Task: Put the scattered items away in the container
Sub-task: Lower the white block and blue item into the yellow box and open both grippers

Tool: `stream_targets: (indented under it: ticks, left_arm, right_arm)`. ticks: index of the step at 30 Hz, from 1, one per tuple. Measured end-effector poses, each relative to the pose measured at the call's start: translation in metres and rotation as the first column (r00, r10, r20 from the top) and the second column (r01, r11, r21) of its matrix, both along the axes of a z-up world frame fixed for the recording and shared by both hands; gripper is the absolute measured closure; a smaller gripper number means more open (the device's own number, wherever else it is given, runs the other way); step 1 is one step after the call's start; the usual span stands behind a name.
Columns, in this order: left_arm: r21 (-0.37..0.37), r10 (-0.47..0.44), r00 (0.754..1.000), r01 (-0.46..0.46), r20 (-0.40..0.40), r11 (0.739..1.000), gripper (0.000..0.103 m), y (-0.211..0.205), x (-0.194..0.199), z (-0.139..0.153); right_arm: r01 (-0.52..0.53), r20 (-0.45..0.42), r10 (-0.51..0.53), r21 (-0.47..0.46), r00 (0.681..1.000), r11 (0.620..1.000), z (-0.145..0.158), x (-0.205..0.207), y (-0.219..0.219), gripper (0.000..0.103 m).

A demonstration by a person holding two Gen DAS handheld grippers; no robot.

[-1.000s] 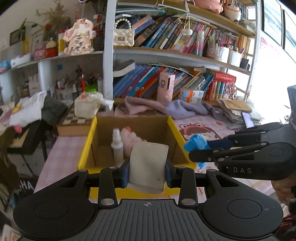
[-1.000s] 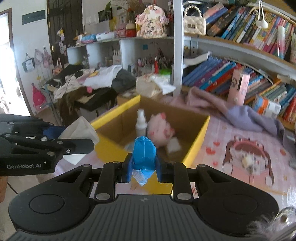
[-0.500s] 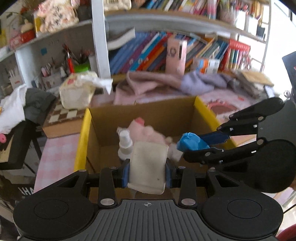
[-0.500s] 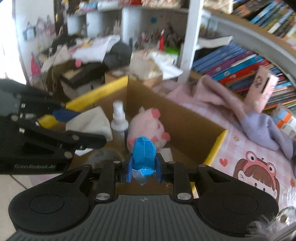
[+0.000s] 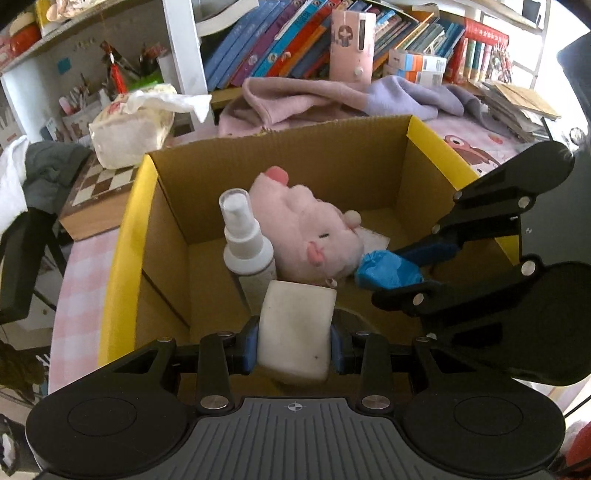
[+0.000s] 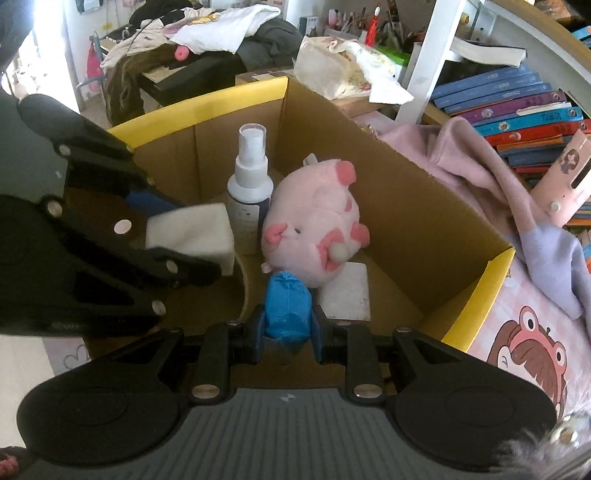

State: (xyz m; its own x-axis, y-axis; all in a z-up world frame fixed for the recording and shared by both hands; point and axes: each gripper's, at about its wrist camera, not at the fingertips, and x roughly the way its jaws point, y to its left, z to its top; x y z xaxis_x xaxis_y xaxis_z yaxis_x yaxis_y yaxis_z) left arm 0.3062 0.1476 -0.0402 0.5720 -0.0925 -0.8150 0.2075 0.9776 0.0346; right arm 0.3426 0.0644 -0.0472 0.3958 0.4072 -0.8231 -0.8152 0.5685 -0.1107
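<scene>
Inside cardboard box (image 5: 369, 155): spray bottle (image 5: 245, 240), pink plush (image 5: 310, 240); white sponge (image 5: 295, 328) is clamped by left hand-held gripper (image 5: 294, 341), blue wad (image 6: 288, 308) by right hand-held gripper (image 6: 288, 332), both over box

I'm working in a lived-in home room, looks like a kid's bedroom or study: white shelves (image 5: 184, 55) crammed with colourful children's books (image 5: 280, 48), pens and brushes stuffed in pots (image 5: 118, 74), and a pink cartoon table cover (image 6: 524, 362) under me. Pink and lilac clothes (image 5: 332, 96) lie heaped by the books, more clothes (image 6: 221, 26) are dumped over dark furniture further off, and a tissue pack (image 5: 129, 125) sits on a chessboard box (image 5: 99, 192). A pink plush pig (image 6: 314, 225) sits in a cardboard box (image 6: 406, 206), small bags hang on the far wall (image 6: 92, 70).
</scene>
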Motion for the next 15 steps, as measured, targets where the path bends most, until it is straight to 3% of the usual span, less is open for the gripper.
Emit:
stream_targets:
  ticks: [4,6,9,15]
  left_arm:
    - [0.010,0.019,1.000,-0.019,0.006,1.000,0.065,-0.001,-0.002,0.000]
    - [0.015,0.034,0.999,-0.034,0.016,0.999,0.056,0.000,-0.004,0.002]
    - [0.012,0.048,0.998,-0.049,0.048,0.999,0.046,0.002,-0.010,0.010]
    - [0.011,0.065,0.986,-0.068,0.154,0.998,0.032,0.001,-0.032,0.040]
  right_arm:
    - [0.001,0.006,-0.001,-0.001,1.000,1.000,0.001,-0.001,0.000,0.079]
    - [0.003,0.023,-0.003,-0.005,1.000,1.000,0.002,-0.003,0.000,0.072]
    - [0.005,0.034,-0.005,0.007,0.999,1.000,0.006,-0.005,-0.004,0.070]
    - [0.033,0.066,-0.038,0.068,0.997,0.997,0.025,-0.017,-0.017,0.060]
